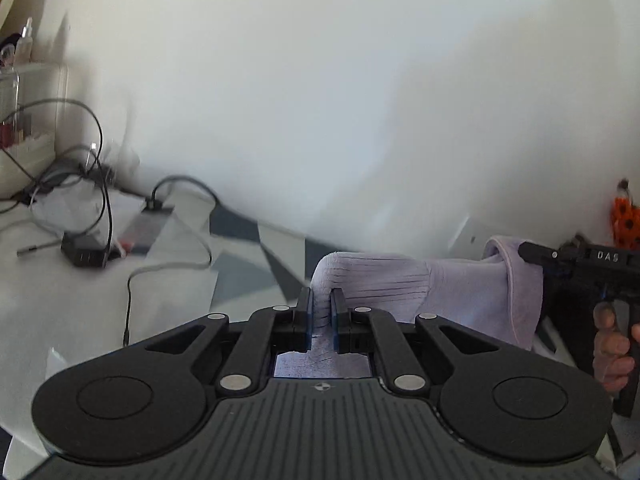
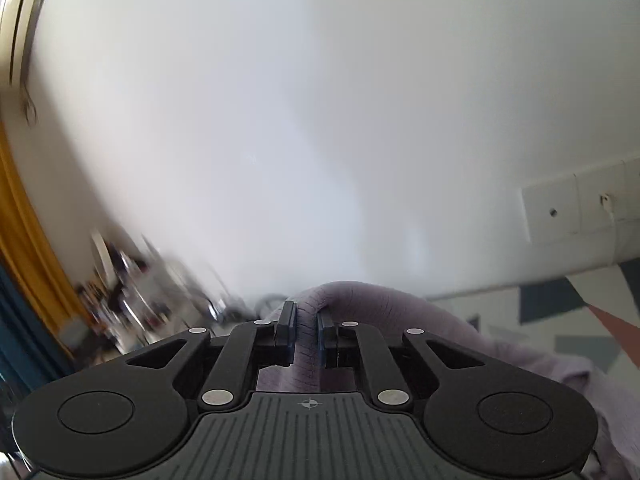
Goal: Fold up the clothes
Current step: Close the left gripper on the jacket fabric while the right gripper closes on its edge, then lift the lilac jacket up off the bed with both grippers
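left tool [image 1: 321,312]: clamped on ribbed lilac garment [image 1: 384,284] | right tool [image 2: 306,334]: pinching the same cloth, seemingly | garment: strung between both tools above patterned table [image 1: 240,264] | cables [image 1: 100,184]: far left

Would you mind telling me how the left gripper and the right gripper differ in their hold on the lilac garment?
The left gripper pinches a ribbed fold of the lilac garment, with cloth stretching sideways toward the right gripper. The right gripper pinches a bunched ridge that drapes down to its right. Both are shut on the cloth, holding it raised.
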